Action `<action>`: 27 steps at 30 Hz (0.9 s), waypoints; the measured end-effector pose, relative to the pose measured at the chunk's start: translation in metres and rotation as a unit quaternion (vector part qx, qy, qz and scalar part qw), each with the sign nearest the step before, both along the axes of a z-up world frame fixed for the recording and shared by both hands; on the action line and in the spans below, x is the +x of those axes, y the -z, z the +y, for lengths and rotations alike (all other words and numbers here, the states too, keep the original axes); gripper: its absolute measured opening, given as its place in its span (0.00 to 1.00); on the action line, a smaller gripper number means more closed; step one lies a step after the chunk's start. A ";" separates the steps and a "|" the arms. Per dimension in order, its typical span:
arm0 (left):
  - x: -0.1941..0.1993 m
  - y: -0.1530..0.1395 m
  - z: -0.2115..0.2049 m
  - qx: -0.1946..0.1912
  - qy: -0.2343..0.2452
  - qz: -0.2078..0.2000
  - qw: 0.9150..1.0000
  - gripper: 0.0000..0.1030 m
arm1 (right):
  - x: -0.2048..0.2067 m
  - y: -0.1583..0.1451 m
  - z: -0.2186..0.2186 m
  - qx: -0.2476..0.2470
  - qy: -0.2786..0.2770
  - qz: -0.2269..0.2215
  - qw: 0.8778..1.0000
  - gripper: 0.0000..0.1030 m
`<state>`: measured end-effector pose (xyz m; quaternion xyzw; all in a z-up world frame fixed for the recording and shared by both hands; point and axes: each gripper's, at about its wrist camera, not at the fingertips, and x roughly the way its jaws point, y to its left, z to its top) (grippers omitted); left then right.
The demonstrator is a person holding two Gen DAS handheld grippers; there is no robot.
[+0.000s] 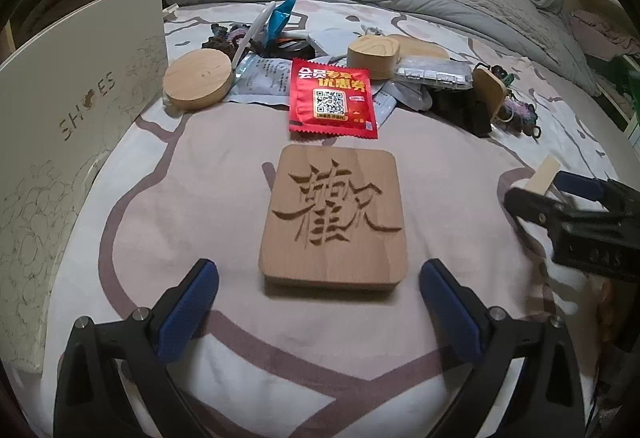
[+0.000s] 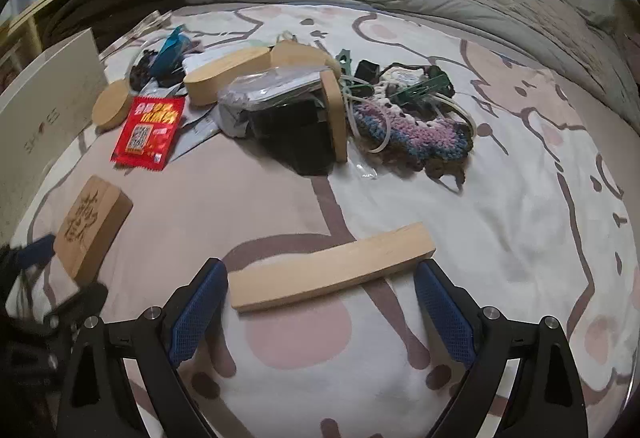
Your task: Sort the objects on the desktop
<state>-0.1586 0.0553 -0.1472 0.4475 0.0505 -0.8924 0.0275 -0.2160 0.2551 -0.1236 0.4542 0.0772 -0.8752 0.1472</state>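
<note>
A square wooden block carved with a Chinese character [image 1: 334, 216] lies flat on the patterned bedsheet. My left gripper [image 1: 319, 304] is open, its blue pads [image 1: 188, 312] just short of the block's near corners. The block also shows in the right wrist view [image 2: 91, 226]. A long pale wooden bar [image 2: 330, 266] lies on the sheet between the tips of my right gripper [image 2: 320, 312], which is open around it. In the left wrist view the right gripper [image 1: 560, 194] appears at the right with the bar's end [image 1: 543, 174] between its fingers.
A white shoe box [image 1: 68, 142] stands at the left. Behind lies a clutter pile: red QR sachet [image 1: 333, 99], round wooden disc [image 1: 199, 79], oval wooden box [image 1: 373, 56], foil packets, black box [image 2: 298, 134], crocheted piece [image 2: 416, 130], green clips. Grey duvet and pillows lie at the back.
</note>
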 end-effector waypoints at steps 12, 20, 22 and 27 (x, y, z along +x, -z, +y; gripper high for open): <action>-0.003 0.001 0.000 -0.005 0.000 0.003 1.000 0.99 | -0.003 -0.011 0.020 -0.052 -0.105 -0.016 0.993 0.92; -0.003 0.001 0.000 -0.004 0.000 0.003 1.000 0.99 | -0.015 -0.008 0.025 -0.044 -0.102 -0.019 0.994 0.92; -0.003 0.001 0.001 -0.004 0.000 0.003 1.000 0.99 | -0.018 -0.010 0.027 -0.043 -0.107 -0.015 0.993 0.92; -0.002 0.001 0.001 -0.005 0.000 0.003 1.000 0.99 | -0.026 -0.013 0.028 -0.050 -0.132 -0.018 0.990 0.92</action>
